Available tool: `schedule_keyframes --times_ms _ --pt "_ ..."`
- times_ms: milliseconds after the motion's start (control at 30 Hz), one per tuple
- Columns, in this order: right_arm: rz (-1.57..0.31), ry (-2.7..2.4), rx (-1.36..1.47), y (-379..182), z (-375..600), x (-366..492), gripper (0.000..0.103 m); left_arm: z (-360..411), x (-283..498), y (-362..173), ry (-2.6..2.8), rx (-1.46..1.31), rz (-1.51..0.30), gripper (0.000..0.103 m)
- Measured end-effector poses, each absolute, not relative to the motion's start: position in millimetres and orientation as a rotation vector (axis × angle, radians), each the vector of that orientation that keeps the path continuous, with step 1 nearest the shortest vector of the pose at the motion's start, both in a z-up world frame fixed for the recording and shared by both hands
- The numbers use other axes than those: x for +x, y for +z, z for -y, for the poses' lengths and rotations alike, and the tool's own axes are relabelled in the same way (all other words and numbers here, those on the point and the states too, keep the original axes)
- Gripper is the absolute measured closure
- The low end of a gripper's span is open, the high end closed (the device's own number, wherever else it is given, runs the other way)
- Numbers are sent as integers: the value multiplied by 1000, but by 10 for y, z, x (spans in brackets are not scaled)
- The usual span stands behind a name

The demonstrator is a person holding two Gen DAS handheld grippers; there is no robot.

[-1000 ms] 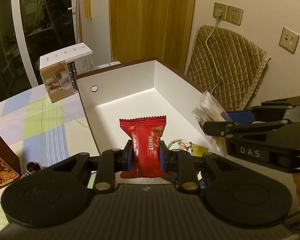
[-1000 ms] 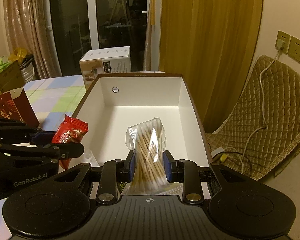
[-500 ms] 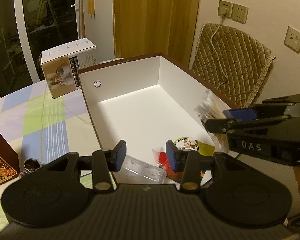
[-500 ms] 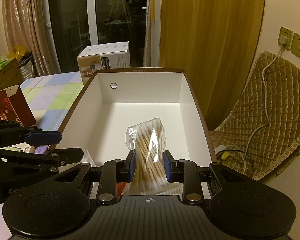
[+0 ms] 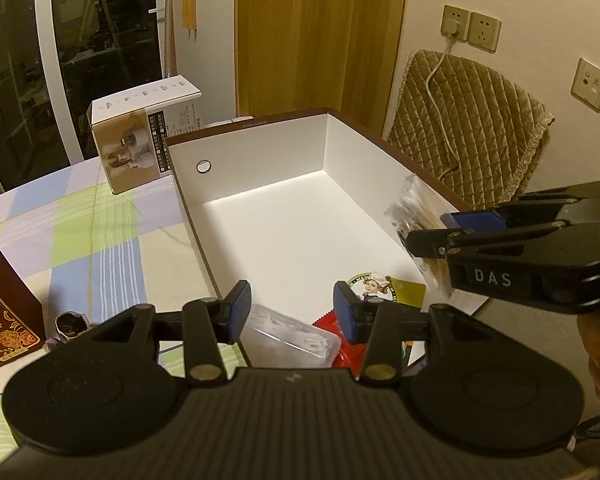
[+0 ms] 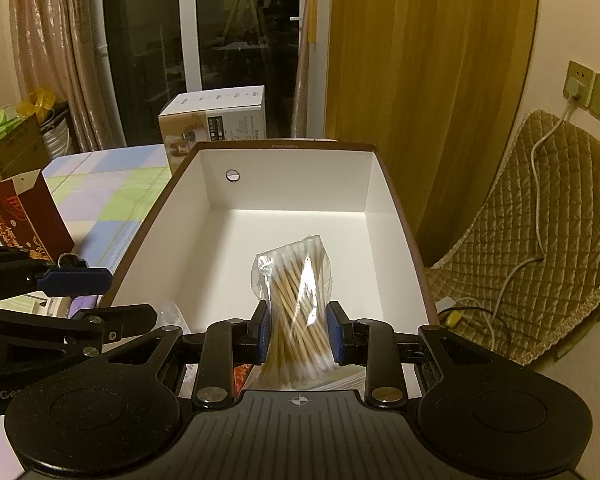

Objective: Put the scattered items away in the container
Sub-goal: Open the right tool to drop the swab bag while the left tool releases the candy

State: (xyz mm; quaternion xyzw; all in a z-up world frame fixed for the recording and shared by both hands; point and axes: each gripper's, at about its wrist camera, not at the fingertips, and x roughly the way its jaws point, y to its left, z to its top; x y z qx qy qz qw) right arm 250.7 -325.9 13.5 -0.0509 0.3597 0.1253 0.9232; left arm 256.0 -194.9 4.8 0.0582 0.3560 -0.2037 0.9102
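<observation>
Cotton swabs, bagged in clear plastic, stand upright between the right gripper's blue pads, which clamp the bag over the white box at 12 o'clock. Inside the box's near end lie a clear plastic case, a red snack packet and a round sticker. The left gripper hangs spread wide and empty above the case and packet, with the right gripper at its 3 o'clock.

Matt white cardboard box, glossy clear plastic bag of wooden cotton swabs, quilted cloth cushion
</observation>
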Motion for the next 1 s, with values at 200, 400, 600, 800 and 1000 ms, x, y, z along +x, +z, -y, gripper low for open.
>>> schedule_keyframes --times_ms 200,400,600,800,1000 --pt "-734 256 -117 118 3223 2518 71 1935 2548 57 -415 120 -732 63" --pt "-724 252 -117 108 3227 2510 42 1912 2539 59 -414 116 -733 63" --pt "-708 268 -116 119 3216 2495 16 1869 2527 49 -408 110 -736 62" --pt "-714 265 -115 119 3215 2479 16 1847 2510 52 -404 109 -736 62" --pt "-708 265 -108 166 3212 2422 16 1783 2469 93 -397 102 -730 57"
